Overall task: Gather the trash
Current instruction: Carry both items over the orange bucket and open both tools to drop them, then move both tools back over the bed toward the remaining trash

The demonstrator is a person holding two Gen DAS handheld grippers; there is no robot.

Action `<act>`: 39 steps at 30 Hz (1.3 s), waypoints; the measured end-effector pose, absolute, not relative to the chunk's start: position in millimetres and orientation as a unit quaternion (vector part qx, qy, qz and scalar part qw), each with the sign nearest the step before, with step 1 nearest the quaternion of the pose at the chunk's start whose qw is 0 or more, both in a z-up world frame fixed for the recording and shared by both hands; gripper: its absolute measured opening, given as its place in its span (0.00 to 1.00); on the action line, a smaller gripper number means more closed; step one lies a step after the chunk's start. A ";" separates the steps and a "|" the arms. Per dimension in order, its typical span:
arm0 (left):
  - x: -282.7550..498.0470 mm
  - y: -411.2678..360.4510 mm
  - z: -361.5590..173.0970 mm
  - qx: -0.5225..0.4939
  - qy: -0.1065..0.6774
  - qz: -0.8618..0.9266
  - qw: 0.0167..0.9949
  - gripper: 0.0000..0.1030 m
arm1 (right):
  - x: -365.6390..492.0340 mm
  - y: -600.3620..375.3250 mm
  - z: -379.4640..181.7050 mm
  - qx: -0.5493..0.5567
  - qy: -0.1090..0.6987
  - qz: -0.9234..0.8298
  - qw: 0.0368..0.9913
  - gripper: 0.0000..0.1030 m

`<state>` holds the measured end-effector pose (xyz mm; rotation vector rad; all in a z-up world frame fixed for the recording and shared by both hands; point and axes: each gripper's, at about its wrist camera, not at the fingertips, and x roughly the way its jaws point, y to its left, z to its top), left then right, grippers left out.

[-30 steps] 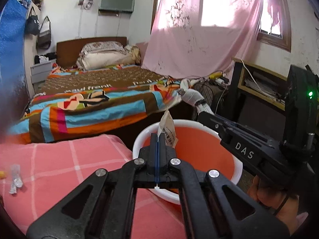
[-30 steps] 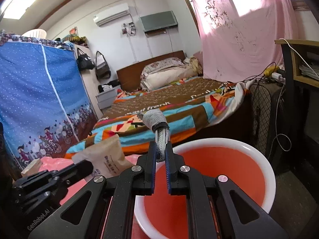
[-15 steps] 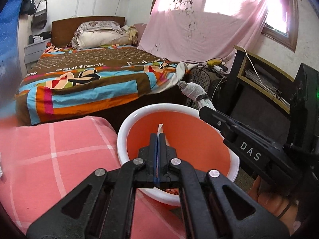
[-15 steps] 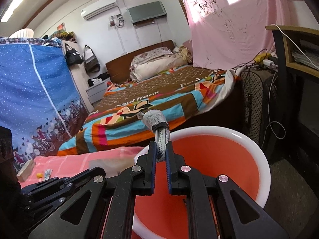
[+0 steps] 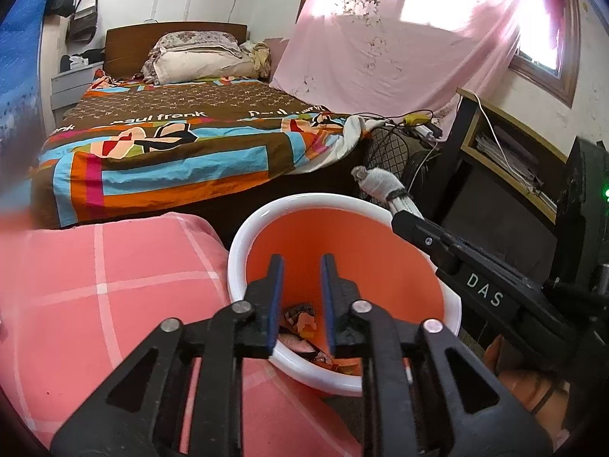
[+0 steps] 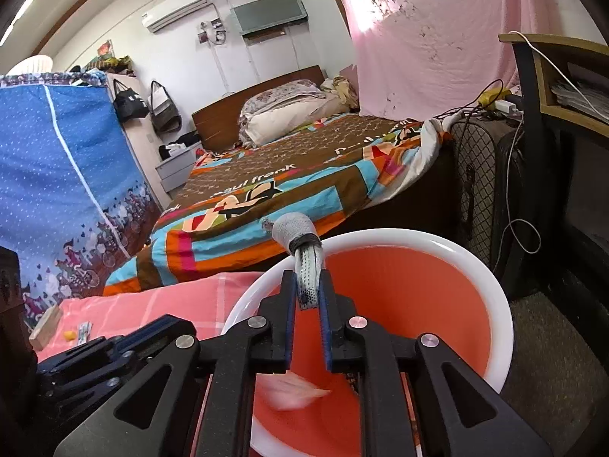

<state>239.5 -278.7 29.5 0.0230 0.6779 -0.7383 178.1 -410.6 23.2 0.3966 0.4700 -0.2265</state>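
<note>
Trash bin first: the big round orange plastic bin with a white rim sits right in front of you, touching the edge of the pink checked cloth on its left. Behind both is the bed with the bright striped blanket.

Your left tool hangs over the bin. Its jaws have just been opening, and now they stand a little apart with nothing between them. Look down through the gap and you see crumpled wrappers lying at the bottom of the bin. In the right wrist view a pale, blurry scrap shows inside the bin too, low down by the near wall.

Your right tool is over the near rim of the bin. Its jaws are almost closed and they pinch a grey-and-white woven cord with a wrapped knob on its end. The cord sticks up and bends to the left.

Far left on the pink cloth lie a small wooden block, a tiny yellow bit and a little white packet, well apart from the bin.
</note>
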 end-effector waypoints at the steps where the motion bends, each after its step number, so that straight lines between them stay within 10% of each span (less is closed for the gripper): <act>1: 239.9 -277.6 29.9 0.009 0.324 -0.353 0.878 0.37 | 178.1 -411.1 23.2 0.195 0.231 -0.112 0.946 0.11; 24: 242.0 -170.8 61.1 -0.083 0.209 -0.183 0.957 0.92 | 166.2 -385.4 45.9 0.163 0.137 -0.105 0.971 0.99; 39: 207.5 -82.4 73.7 -0.056 0.118 -0.090 0.987 0.92 | 152.0 -291.8 70.0 0.058 0.000 -0.023 0.998 1.00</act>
